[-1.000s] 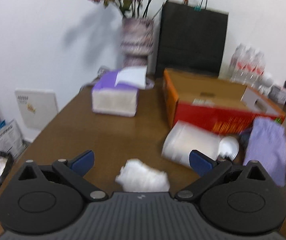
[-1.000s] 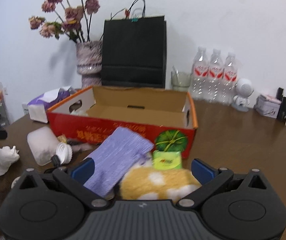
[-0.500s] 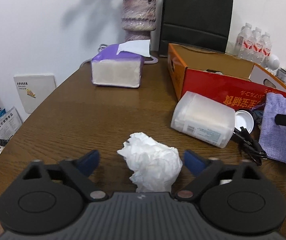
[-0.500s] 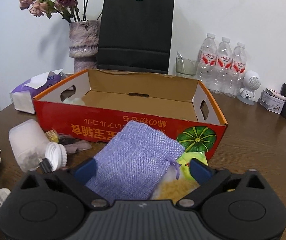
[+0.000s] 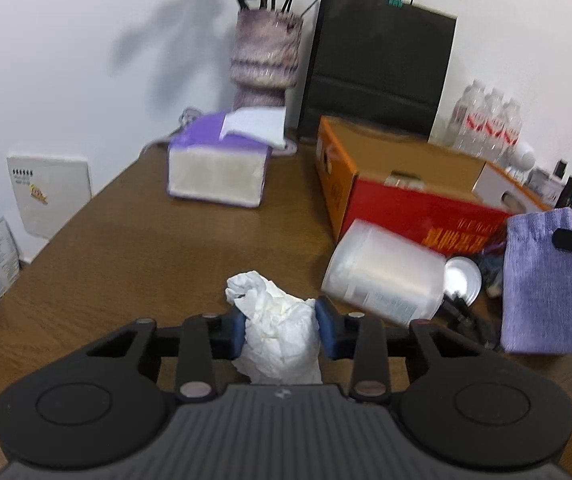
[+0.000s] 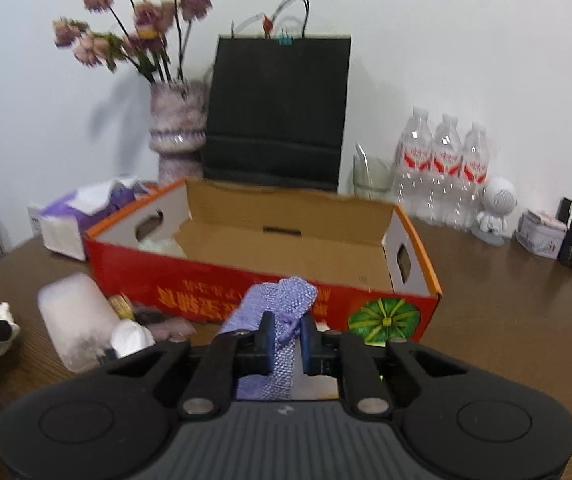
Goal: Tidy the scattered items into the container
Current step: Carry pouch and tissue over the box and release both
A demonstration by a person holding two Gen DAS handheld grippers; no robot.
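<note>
A crumpled tissue (image 5: 277, 332) on the tabletop (image 5: 133, 256) sits between the closing blue pads of the left hand-held gripper (image 5: 278, 330). The right hand-held gripper (image 6: 284, 338) is clamped on a purple pouch (image 6: 273, 320) before the red box (image 6: 245, 280), beside a toppled jar (image 5: 386, 280).

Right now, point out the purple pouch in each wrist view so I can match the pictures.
Left wrist view: purple pouch at the far right, past the clear jar.
Right wrist view: purple pouch at bottom centre, pinched in the right gripper.
Shared landmark: the red box, right behind the pouch.
</note>
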